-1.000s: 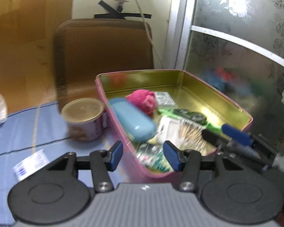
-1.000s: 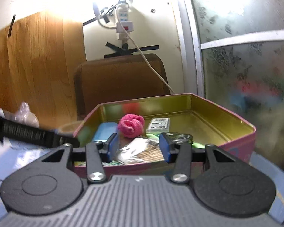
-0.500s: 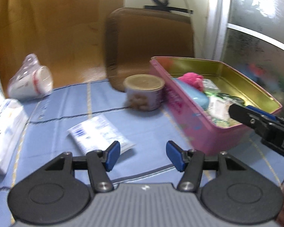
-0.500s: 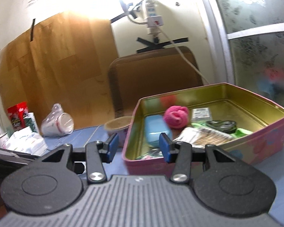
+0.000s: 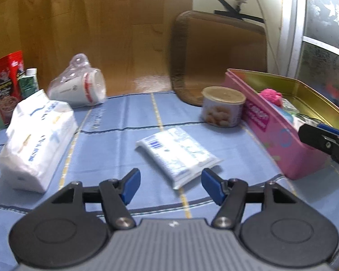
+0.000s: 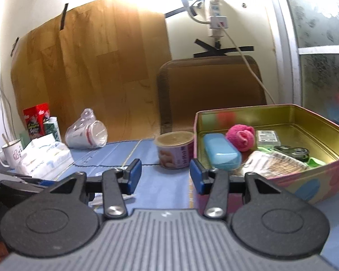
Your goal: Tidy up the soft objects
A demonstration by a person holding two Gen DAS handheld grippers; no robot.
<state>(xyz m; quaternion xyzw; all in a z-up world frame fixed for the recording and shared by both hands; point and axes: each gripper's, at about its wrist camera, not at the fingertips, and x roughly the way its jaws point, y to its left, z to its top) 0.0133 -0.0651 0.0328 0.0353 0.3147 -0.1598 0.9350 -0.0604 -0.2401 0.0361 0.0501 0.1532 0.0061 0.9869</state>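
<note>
As its jaws open, left tool (image 5: 170,186) empty above flat tissue packet (image 5: 177,155), long axis diagonal, far-left to near-right.

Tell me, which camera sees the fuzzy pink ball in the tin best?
The right wrist view. It looks down into the open pink tin, so the whole pink ball shows beside the blue case. In the left wrist view only the ball's top peeks over the tin's wall, small and blurry.

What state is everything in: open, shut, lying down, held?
Left gripper: jaws opening, empty.
Right gripper: open, empty.
Pink tin: lidless, holding items.
Small tissue pack: flat on tablecloth, sealed.
Cup stack: bagged, on its side.
Snack can: upright, lidded.
</note>
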